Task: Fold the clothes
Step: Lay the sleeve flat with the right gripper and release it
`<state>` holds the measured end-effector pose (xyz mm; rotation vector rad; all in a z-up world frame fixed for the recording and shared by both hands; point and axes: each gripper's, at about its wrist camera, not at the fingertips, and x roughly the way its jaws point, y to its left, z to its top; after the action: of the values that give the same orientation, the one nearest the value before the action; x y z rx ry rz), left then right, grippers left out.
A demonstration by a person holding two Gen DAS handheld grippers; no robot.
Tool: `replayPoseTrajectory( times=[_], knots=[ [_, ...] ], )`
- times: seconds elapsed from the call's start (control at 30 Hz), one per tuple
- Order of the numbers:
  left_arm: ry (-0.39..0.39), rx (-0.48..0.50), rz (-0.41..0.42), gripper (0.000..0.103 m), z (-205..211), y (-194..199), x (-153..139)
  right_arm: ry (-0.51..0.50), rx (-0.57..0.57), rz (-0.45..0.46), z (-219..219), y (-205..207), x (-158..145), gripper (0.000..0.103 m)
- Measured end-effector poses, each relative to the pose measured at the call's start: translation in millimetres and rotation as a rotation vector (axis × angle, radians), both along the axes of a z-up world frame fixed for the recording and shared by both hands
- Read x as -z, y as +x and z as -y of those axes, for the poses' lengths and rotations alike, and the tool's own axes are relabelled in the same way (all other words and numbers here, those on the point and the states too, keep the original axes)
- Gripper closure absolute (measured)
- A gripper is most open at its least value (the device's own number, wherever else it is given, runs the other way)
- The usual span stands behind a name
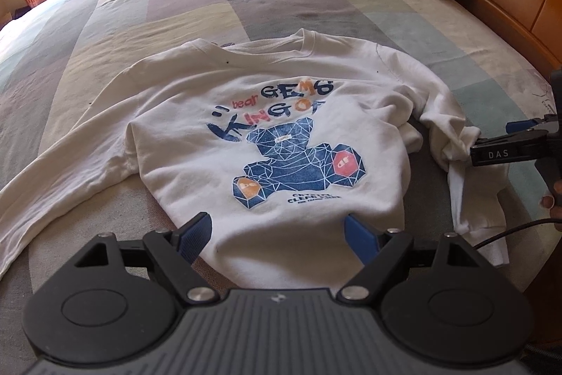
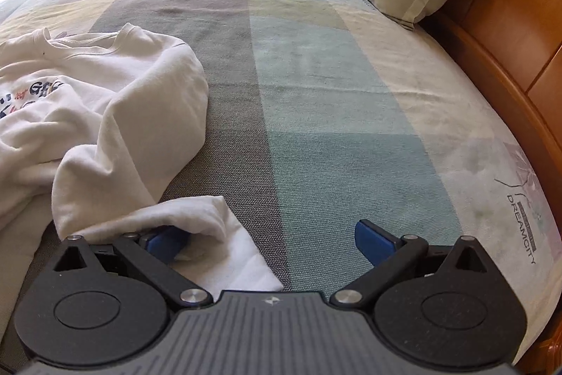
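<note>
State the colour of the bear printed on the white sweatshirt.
Navy blue bear print with white lines and orange-red patches; the left wrist view shows it best.

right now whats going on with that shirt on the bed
A person with a gripper in each hand is folding a white long-sleeved sweatshirt with a blue bear print, lying face up on the pastel patchwork bedspread. The right gripper, jaws open, is at the bunched sleeve. The left gripper hovers open over the hem.
</note>
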<state>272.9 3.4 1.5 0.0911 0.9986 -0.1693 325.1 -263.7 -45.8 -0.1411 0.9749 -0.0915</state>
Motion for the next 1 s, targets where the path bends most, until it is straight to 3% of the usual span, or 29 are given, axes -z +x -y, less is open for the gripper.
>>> replayPoseTrajectory(
  times=[0.07, 0.23, 0.53, 0.8, 1.0],
  knots=[
    [-0.001, 0.002, 0.004, 0.02, 2.2, 0.0, -1.1, 0.013, 0.007, -0.027, 5.3, 5.6, 0.7, 0.0],
    [-0.005, -0.019, 0.003, 0.02, 5.7, 3.2, -0.4, -0.159, 0.068, 0.025, 26.2, 8.5, -9.7, 0.0],
    [0.024, -0.016, 0.016, 0.02, 30.1, 9.1, -3.6, -0.361, 0.118, 0.097, 75.0, 21.3, -24.2, 0.0],
    [0.051, -0.031, 0.028, 0.02, 48.2, 16.0, -8.4, -0.449, 0.179, 0.187, 133.3, 42.1, -45.6, 0.0],
    [0.062, -0.037, 0.035, 0.02, 55.2, 20.6, -11.7, -0.451, 0.215, 0.293, 163.3, 49.4, -68.2, 0.0]
  ],
)
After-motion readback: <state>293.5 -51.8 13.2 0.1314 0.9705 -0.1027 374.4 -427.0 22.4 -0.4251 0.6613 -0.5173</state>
